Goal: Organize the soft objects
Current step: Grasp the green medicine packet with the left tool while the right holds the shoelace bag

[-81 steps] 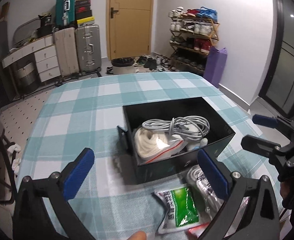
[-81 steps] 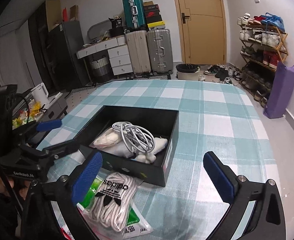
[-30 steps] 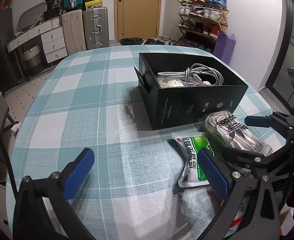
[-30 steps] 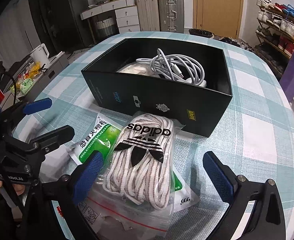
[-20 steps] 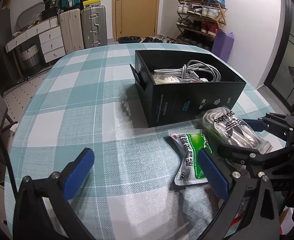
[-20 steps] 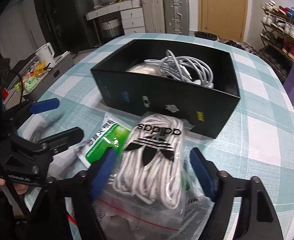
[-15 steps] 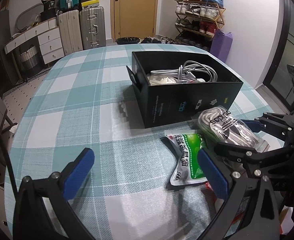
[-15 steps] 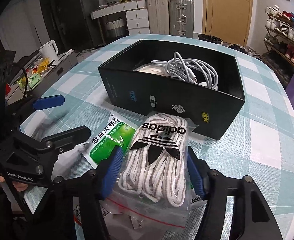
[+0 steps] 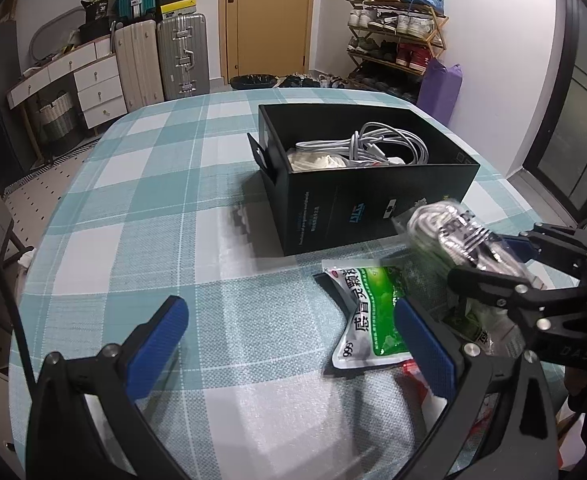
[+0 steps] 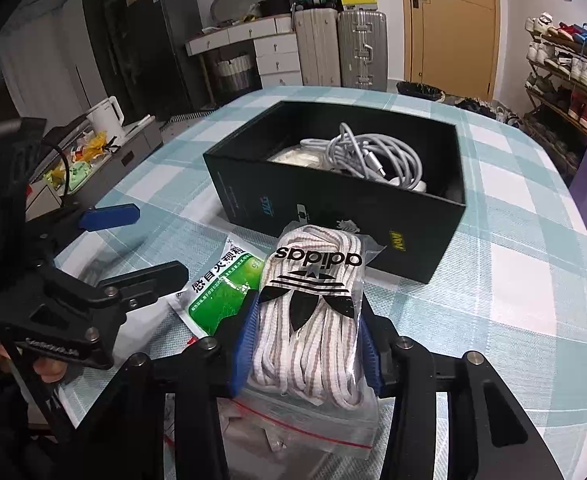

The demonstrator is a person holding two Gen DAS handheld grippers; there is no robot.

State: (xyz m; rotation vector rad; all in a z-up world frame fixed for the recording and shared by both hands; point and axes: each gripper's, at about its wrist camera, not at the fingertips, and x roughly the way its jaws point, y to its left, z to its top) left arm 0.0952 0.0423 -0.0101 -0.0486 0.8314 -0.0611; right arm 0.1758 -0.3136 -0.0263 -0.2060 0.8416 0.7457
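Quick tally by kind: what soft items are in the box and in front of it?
Clear bags of white shoelaces: 1, held by the right gripper
Green-and-white sachets: 1
Coiled grey cables in the black box: 1
White bundles beside the cable: 1
Total: 4

A checked teal-and-white cloth covers the counter (image 9: 141,208). A black box (image 9: 357,196) sits toward its far right; a green sachet (image 9: 369,312) lies nearer its near edge.
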